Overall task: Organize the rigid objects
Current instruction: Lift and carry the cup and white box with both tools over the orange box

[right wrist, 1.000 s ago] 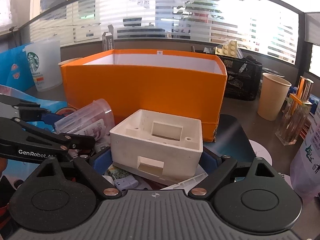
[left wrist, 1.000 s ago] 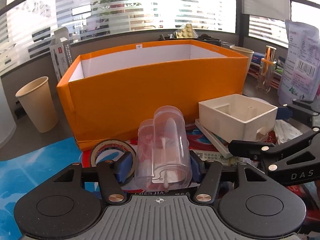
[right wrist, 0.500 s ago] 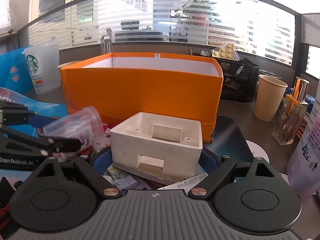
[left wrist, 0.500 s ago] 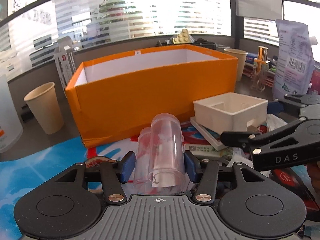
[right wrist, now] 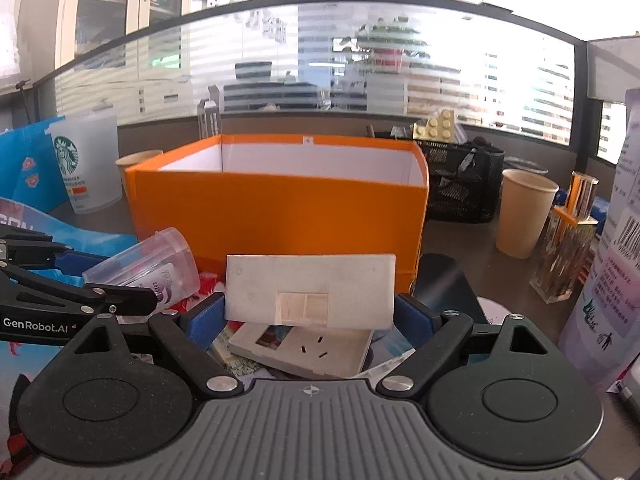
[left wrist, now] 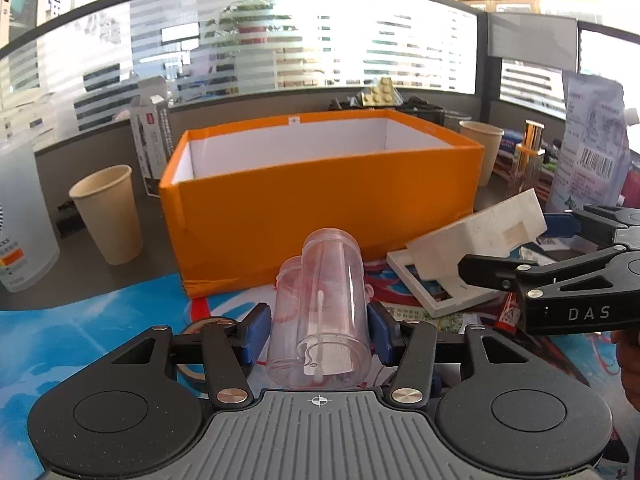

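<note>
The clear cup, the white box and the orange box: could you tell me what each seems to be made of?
Clear cup: transparent, glossy, likely plastic; you see through it.
White box: matte, off-white, opaque, probably moulded plastic.
Orange box: looks like cardboard, orange outside, white lining, thin flat walls.

A paper cup [left wrist: 108, 212] stands left of the box on the grey desk [left wrist: 120, 280], another paper cup [right wrist: 524, 216] stands to its right beside a black mesh basket [right wrist: 464, 188], and a Starbucks tumbler [right wrist: 86, 166] stands far left.

Clear plastic cup [left wrist: 324, 312] lies tipped, base twd 12 o'clock. White junction box [right wrist: 310, 290] tilted up, w/ orange box [left wrist: 320, 208] at its 12.
</note>
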`<state>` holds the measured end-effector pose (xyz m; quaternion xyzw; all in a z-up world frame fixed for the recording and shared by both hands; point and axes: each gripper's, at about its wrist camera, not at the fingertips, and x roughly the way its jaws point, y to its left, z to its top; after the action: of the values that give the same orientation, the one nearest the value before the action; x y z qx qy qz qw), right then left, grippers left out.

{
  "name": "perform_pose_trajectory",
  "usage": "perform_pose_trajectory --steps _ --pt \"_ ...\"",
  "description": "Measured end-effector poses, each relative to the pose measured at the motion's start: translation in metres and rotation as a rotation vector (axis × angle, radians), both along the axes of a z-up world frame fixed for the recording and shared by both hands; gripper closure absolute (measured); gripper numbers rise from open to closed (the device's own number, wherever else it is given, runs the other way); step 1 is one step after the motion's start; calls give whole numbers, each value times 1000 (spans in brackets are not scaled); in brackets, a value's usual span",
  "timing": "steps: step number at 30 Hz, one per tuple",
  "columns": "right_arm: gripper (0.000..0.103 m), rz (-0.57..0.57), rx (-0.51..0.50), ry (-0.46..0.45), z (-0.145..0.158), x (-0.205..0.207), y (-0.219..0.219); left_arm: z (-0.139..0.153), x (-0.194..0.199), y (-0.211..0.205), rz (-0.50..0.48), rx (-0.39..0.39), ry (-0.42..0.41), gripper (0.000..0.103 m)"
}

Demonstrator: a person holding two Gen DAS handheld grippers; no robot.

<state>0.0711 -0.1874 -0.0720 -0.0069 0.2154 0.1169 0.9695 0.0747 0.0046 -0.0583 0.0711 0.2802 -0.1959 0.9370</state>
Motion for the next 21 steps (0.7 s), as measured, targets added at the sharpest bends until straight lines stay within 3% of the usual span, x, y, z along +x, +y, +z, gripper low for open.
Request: perform_pose_trajectory --steps 21 --pt "17 0 -7 -138 54 -16 11 53 -8 22 34 -92 -95 52"
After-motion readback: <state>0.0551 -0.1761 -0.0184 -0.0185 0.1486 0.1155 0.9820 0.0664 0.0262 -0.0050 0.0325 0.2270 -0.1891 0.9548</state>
